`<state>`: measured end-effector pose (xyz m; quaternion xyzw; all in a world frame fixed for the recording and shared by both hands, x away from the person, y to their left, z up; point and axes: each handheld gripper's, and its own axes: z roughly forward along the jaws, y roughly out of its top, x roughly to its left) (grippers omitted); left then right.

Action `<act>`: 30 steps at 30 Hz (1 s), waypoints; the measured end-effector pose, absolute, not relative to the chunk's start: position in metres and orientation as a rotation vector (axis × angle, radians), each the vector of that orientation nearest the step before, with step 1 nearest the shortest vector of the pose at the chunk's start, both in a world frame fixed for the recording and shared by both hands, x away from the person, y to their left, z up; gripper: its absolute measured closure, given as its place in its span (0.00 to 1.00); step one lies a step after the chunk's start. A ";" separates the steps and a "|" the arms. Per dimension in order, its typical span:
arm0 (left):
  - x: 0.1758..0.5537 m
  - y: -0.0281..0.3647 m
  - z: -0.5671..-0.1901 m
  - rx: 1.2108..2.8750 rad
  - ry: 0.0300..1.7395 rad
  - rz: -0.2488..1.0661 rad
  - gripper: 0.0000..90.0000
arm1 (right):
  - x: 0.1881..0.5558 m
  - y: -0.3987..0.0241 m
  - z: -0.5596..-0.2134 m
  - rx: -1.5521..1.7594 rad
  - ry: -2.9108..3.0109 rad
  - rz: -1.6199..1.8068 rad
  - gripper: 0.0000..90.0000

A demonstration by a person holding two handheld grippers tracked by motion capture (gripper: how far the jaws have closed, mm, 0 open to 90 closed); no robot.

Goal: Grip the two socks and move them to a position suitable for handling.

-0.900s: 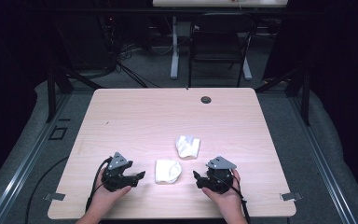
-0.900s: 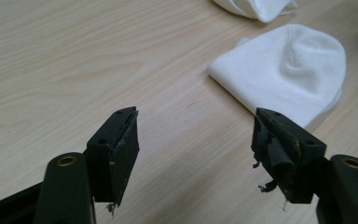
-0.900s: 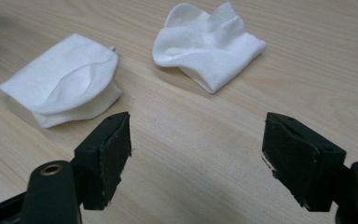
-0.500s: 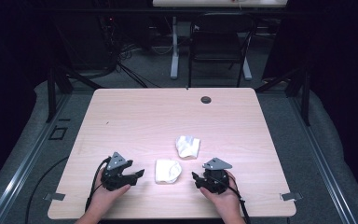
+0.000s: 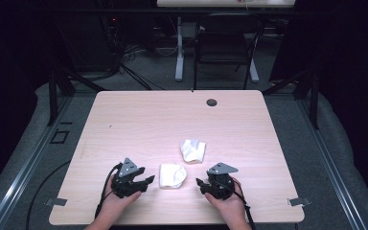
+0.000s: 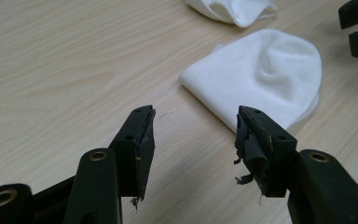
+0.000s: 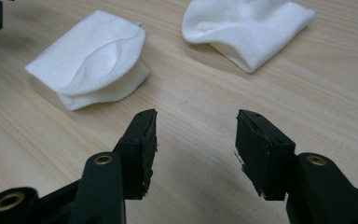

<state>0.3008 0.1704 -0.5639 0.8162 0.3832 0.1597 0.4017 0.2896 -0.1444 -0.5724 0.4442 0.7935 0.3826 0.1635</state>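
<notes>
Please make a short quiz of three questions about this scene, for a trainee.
1. True or false: the left gripper is shut on a cloth.
2. How many white cloths lie on the table?
3. Which cloth lies between the two grippers: A) the near cloth, B) the far cloth?

Key
1. False. Its jaws stand open over bare wood, short of the near cloth; the right gripper is open too.
2. Two, lying apart from each other.
3. A. The far cloth lies farther from the person, nearer the right gripper's side.
</notes>
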 end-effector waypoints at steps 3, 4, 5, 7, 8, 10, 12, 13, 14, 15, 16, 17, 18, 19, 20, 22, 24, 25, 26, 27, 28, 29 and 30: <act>0.300 0.165 -0.564 2.069 0.969 0.397 0.52 | 0.289 -0.144 -0.572 1.268 2.258 1.098 0.55; 0.300 0.162 -0.564 2.071 0.961 0.393 0.52 | 0.289 -0.144 -0.571 1.268 2.255 1.103 0.55; 0.299 0.155 -0.564 2.081 0.942 0.393 0.52 | 0.289 -0.144 -0.571 1.272 2.253 1.106 0.55; 0.299 0.147 -0.563 2.092 0.931 0.399 0.53 | 0.289 -0.145 -0.571 1.271 2.256 1.104 0.55; 0.299 0.144 -0.563 2.098 0.924 0.400 0.55 | 0.289 -0.145 -0.571 1.276 2.247 1.103 0.56; 0.301 0.136 -0.563 2.101 0.931 0.399 0.58 | 0.289 -0.146 -0.570 1.271 2.252 1.103 0.56; 0.304 0.130 -0.563 2.120 0.923 0.409 0.62 | 0.289 -0.147 -0.570 1.275 2.246 1.105 0.57; 0.305 0.127 -0.565 2.118 0.928 0.415 0.65 | 0.288 -0.147 -0.570 1.277 2.243 1.109 0.57; 0.306 0.124 -0.566 2.119 0.936 0.415 0.68 | 0.288 -0.148 -0.569 1.277 2.239 1.108 0.57; 0.306 0.124 -0.566 2.119 0.936 0.415 0.71 | 0.288 -0.148 -0.569 1.277 2.239 1.108 0.57; 0.308 0.123 -0.568 2.128 0.939 0.410 0.73 | 0.289 -0.149 -0.569 1.285 2.229 1.115 0.57; 0.309 0.121 -0.569 2.134 0.939 0.402 0.73 | 0.289 -0.149 -0.569 1.285 2.229 1.115 0.57; 0.310 0.119 -0.571 2.144 0.943 0.396 0.75 | 0.289 -0.149 -0.570 1.290 2.226 1.117 0.57; 0.311 0.118 -0.573 2.156 0.940 0.392 0.76 | 0.289 -0.150 -0.570 1.296 2.227 1.122 0.57; 0.311 0.116 -0.575 2.163 0.938 0.393 0.78 | 0.289 -0.150 -0.570 1.298 2.225 1.121 0.57; 0.312 0.115 -0.577 2.178 0.928 0.385 0.80 | 0.290 -0.152 -0.569 1.307 2.222 1.130 0.57; 0.312 0.115 -0.577 2.182 0.922 0.387 0.80 | 0.290 -0.152 -0.569 1.307 2.214 1.134 0.57; 0.312 0.114 -0.578 2.183 0.917 0.388 0.80 | 0.290 -0.153 -0.569 1.302 2.222 1.123 0.57; 0.311 0.114 -0.578 2.189 0.903 0.386 0.81 | 0.290 -0.153 -0.569 1.309 2.209 1.137 0.57; 0.311 0.114 -0.578 2.189 0.903 0.386 0.81 | 0.290 -0.153 -0.569 1.308 2.215 1.133 0.57; 0.310 0.113 -0.579 2.196 0.879 0.392 0.81 | 0.290 -0.153 -0.569 1.311 2.213 1.138 0.57; 0.310 0.113 -0.579 2.196 0.879 0.392 0.81 | 0.290 -0.153 -0.569 1.311 2.213 1.138 0.57; 0.309 0.113 -0.579 2.205 0.853 0.391 0.81 | 0.290 -0.153 -0.569 1.310 2.216 1.133 0.57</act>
